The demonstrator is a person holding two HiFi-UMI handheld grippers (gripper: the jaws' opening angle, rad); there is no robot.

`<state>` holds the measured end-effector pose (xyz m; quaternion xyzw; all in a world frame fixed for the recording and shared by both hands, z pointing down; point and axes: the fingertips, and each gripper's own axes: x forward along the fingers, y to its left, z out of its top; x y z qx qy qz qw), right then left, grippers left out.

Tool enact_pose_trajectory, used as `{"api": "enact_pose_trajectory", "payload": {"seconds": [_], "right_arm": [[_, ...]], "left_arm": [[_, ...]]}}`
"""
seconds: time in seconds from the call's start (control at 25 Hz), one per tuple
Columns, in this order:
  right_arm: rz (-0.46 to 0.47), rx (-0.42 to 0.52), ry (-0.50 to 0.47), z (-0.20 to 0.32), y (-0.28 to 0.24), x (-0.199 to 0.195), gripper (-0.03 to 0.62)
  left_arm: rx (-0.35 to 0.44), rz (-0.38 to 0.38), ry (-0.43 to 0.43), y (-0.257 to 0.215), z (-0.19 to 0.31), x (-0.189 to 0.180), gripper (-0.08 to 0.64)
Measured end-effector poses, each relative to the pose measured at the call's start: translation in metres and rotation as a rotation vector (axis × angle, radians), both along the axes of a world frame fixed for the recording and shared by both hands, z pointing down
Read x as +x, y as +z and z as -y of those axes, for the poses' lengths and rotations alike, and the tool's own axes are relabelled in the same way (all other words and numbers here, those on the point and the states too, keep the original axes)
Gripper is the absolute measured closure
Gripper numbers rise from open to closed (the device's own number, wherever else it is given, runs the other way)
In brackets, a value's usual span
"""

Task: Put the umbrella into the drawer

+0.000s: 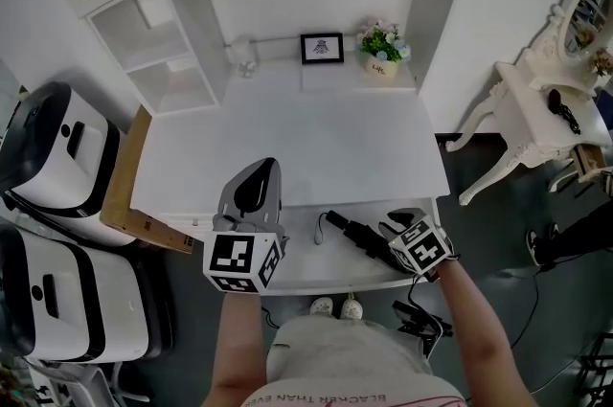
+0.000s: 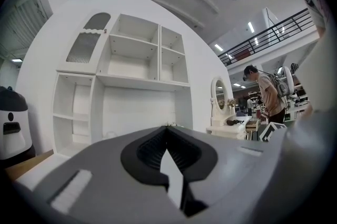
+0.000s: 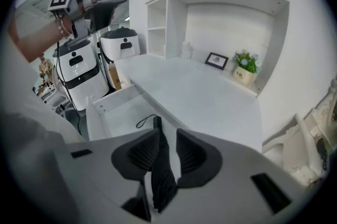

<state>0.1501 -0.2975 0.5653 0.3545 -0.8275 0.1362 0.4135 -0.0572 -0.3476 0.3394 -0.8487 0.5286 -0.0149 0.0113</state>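
A black folded umbrella [image 1: 356, 233] lies in the open white drawer [image 1: 306, 263] at the desk's front edge, its strap end pointing left. My right gripper [image 1: 395, 225] hangs over the umbrella's right end, tilted downward. In the right gripper view the umbrella [image 3: 160, 165] shows between the narrowed jaws of the right gripper [image 3: 167, 152]. It runs along the left pad, and a white gap separates it from the right pad. The drawer [image 3: 121, 112] lies below. My left gripper [image 1: 257, 173] is held level above the drawer's left part. The left gripper [image 2: 167, 130] is shut and holds nothing.
The white desk [image 1: 287, 137] carries a framed picture [image 1: 322, 48] and a potted plant [image 1: 381, 51] at the back, under shelves. White machines [image 1: 57, 156] and a wooden board [image 1: 129, 194] stand at the left. A white dressing table [image 1: 536, 108] stands at the right. A person [image 2: 266, 96] stands far off.
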Motion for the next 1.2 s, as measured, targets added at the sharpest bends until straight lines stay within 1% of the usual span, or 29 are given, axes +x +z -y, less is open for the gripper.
{"api": "enact_pose_trajectory", "payload": {"seconds": [0.08,0.2,0.44,0.6,0.92,1.08,1.2], "right_arm": [[0.013,0.048,0.019,0.004,-0.014,0.003,0.534],[0.041,0.106,0.031,0.005,-0.036,0.005,0.581],[0.142,0.201,0.050,0.006,-0.083,0.004,0.584],[0.180,0.285,0.058,0.007,-0.117,0.004,0.586],[0.264,0.466,0.121,0.006,-0.184,0.003,0.586],[0.302,0.546,0.142,0.005,-0.211,0.005,0.586],[0.335,0.606,0.162,0.003,-0.232,0.008,0.586]], "left_arm": [[0.008,0.000,0.005,-0.004,0.001,0.002,0.552],[0.020,0.000,0.011,-0.009,0.000,0.006,0.552],[0.042,-0.001,0.019,-0.016,-0.002,0.012,0.552],[0.057,-0.002,0.020,-0.022,-0.004,0.015,0.552],[0.090,-0.003,0.030,-0.033,-0.006,0.021,0.552],[0.105,-0.021,0.032,-0.038,-0.007,0.026,0.552],[0.118,-0.057,0.042,-0.045,-0.011,0.031,0.552]]}}
